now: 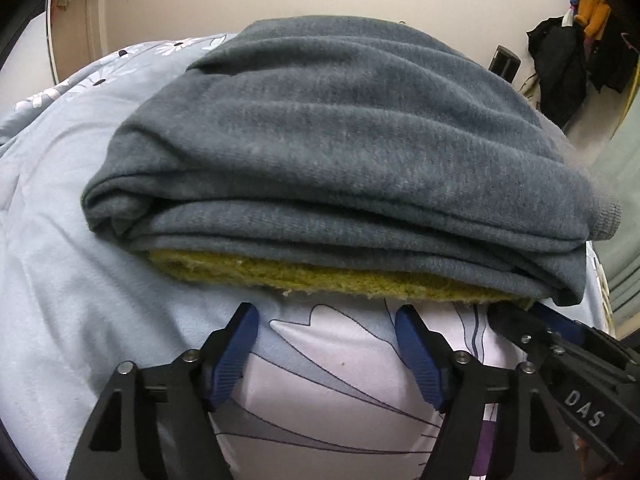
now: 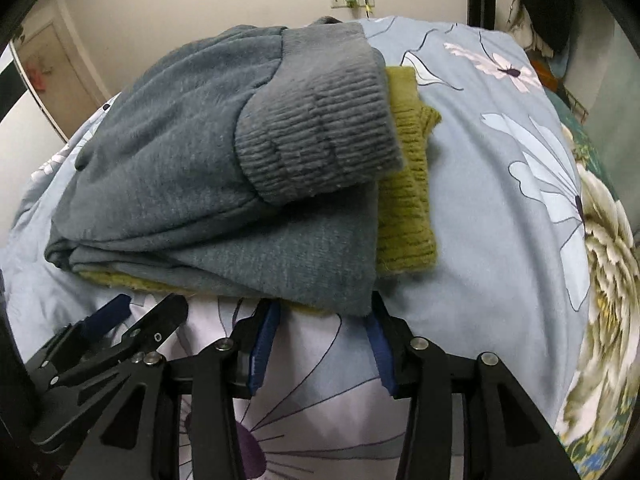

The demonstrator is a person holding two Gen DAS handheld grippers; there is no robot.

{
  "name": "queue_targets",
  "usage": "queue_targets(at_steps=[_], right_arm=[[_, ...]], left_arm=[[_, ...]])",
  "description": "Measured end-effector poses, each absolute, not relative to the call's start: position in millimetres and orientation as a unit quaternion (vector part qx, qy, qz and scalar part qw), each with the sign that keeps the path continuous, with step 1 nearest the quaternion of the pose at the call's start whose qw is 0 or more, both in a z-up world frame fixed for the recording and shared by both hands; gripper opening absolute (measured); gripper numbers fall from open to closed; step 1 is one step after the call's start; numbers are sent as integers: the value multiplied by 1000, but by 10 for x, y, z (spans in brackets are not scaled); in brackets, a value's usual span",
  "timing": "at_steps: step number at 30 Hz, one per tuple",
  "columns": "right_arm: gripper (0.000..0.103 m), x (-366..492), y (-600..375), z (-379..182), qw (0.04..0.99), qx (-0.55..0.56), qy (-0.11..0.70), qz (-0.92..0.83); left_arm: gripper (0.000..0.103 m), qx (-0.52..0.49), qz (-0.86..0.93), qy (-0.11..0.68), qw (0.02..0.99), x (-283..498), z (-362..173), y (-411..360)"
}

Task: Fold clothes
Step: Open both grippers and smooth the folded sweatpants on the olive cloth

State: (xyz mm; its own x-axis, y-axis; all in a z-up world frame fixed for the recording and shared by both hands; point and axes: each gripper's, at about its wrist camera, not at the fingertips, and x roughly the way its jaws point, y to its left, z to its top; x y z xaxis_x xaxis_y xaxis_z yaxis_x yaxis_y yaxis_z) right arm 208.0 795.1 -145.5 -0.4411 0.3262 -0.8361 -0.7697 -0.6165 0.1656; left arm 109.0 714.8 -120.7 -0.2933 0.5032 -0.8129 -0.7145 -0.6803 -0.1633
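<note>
A folded grey-blue sweater (image 1: 340, 152) lies on top of an olive-green knit (image 1: 320, 276) on the flowered bed cover (image 1: 80, 300). My left gripper (image 1: 326, 318) is open just in front of the stack's near edge, with only bed cover between its blue pads. In the right wrist view the sweater (image 2: 180, 184) shows a ribbed cuff (image 2: 320, 140) on top, and the green knit (image 2: 404, 192) sticks out to the right. My right gripper (image 2: 324, 316) stands open at the stack's near right corner, which overhangs its tips. The left gripper (image 2: 140, 314) sits beside it.
The right gripper (image 1: 528, 316) crowds the lower right of the left wrist view. Dark clothes (image 1: 568, 60) hang at the far right by the wall. A door (image 2: 52, 68) stands at the left, a wall socket (image 2: 352, 0) behind the bed. Bare cover (image 2: 500, 200) stretches right of the stack.
</note>
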Motion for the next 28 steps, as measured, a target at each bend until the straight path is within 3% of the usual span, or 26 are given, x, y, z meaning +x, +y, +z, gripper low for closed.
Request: queue_targets(at_steps=[28], right_arm=[[51, 2154, 7972, -1547, 361, -340, 281, 822]], left_arm=[[77, -430, 814, 98, 378, 1078, -1243, 6985]])
